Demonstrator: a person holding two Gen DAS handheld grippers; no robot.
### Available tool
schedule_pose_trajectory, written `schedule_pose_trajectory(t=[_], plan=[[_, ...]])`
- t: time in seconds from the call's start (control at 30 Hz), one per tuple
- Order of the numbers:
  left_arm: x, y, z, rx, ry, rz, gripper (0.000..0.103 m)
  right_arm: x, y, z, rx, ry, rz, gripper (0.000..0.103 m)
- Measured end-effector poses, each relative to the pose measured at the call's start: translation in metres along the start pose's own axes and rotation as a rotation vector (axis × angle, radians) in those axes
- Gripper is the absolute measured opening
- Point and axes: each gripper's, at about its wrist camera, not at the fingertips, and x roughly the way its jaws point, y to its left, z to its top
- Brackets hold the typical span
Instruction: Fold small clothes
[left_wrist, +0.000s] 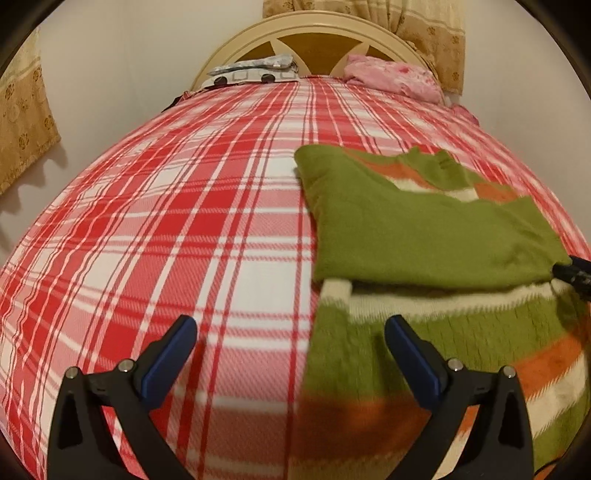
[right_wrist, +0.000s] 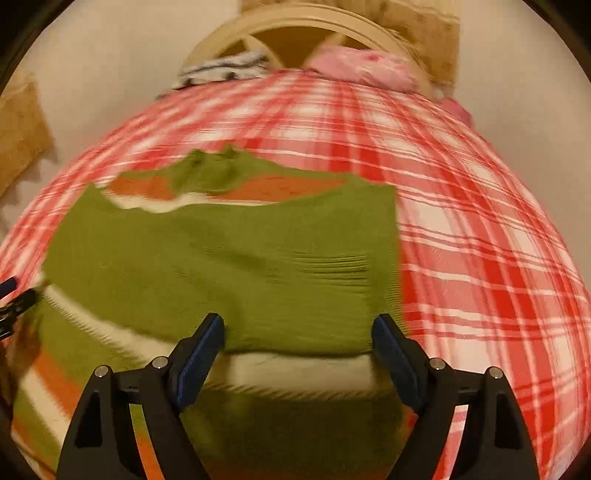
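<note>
- The striped sweater, green with orange and white bands, lies flat on the bed. Its two green sleeves are folded across the chest, and the collar points toward the headboard.
- The right claw stands wide and holds nothing. It hovers just above the sweater where the folded sleeve's lower edge crosses the white band.
- The left claw is also wide and empty. It straddles the sweater's side edge, one finger over the knit and one over the plaid sheet.
- Judged from this layout, the sleeves are in and the lengthwise fold is probably next: bringing the hem end, nearest the cameras, up toward the collar.
- To do it well, each claw should pinch both layers at a hem corner, then lift evenly so the sleeves stay tucked.
- The knit looks soft and thick, so a shallow bite might slip or drag one layer.
- Near the headboard lie a pink bundle and a grey-and-white folded item, well apart from the sweater.
</note>
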Motion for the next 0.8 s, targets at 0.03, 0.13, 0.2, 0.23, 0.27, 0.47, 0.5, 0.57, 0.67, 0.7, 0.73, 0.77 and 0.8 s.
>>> schedule_pose_trajectory(t=[0.03,0.13,0.2,0.23,0.27,0.47,0.5,0.57,0.67,0.7,0.73,0.77,0.8], plan=[[-0.001,-0.002,-0.002,0.01,0.004,0.001,0.103,0.008,0.001,-0.003,-0.017,0.038,-0.016,0.084],[-0.009,-0.003,-0.005,0.008,-0.008,-0.003,0.103,0.007,-0.007,-0.012,0.009,0.05,-0.004,0.084],[-0.013,-0.004,-0.008,0.008,-0.011,-0.015,0.103,0.002,-0.008,-0.018,0.013,0.052,-0.005,0.084],[-0.013,-0.006,-0.01,0.015,-0.009,-0.016,0.103,0.001,-0.008,-0.02,0.016,0.051,-0.003,0.084],[-0.013,-0.007,-0.011,0.025,-0.004,-0.013,0.103,-0.001,-0.01,-0.022,0.025,0.05,0.007,0.084],[-0.025,-0.009,-0.016,0.015,-0.018,-0.016,0.103,-0.003,-0.005,-0.031,0.03,0.047,-0.027,0.084],[-0.027,-0.009,-0.017,0.014,-0.019,-0.021,0.103,-0.006,-0.003,-0.032,0.036,0.048,-0.039,0.084],[-0.033,-0.01,-0.021,0.017,-0.027,-0.027,0.103,-0.012,-0.003,-0.036,0.048,0.041,-0.038,0.084],[-0.04,-0.013,-0.026,0.026,-0.034,-0.039,0.103,-0.023,0.001,-0.046,0.036,0.022,-0.024,0.084],[-0.042,-0.013,-0.028,0.026,-0.034,-0.044,0.103,-0.028,0.002,-0.052,0.032,0.018,-0.025,0.084],[-0.044,-0.013,-0.03,0.024,-0.034,-0.05,0.103,-0.031,0.003,-0.055,0.03,0.016,-0.024,0.084],[-0.046,-0.013,-0.032,0.023,-0.034,-0.055,0.103,-0.034,0.003,-0.058,0.03,0.013,-0.022,0.084],[-0.048,-0.013,-0.033,0.021,-0.033,-0.061,0.103,-0.04,0.004,-0.063,0.031,0.007,-0.02,0.084]])
